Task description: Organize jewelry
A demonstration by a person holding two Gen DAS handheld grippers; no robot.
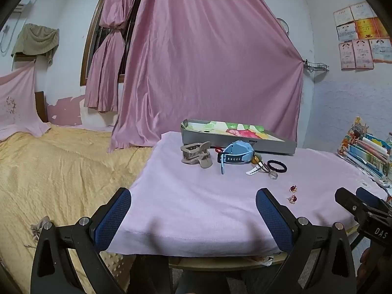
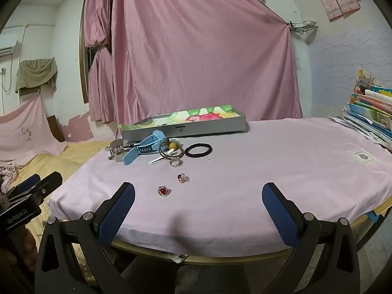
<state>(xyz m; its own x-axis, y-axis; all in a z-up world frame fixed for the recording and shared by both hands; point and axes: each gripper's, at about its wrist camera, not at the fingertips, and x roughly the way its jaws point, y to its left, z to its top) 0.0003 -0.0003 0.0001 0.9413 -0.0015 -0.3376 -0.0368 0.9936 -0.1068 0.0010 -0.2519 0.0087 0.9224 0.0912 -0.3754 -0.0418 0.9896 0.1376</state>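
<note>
Both tools are hanging at the near edge of the bench [image 2: 281,147], which is wearing a pale pink cloth. The left tool [image 1: 193,218] and right tool [image 2: 198,210] are each standing released, grasping nothing. Two red-stoned earrings [image 2: 163,191] [image 2: 182,177] are lying apart just ahead of the right tool. Farther back, a blue watch [image 1: 235,155], a beige claw clip [image 1: 196,155], a black hair tie [image 2: 198,150] and a clear ring [image 2: 176,163] are sitting clustered (several touching) before a grey tray [image 2: 208,125] lined with colourful paper.
</note>
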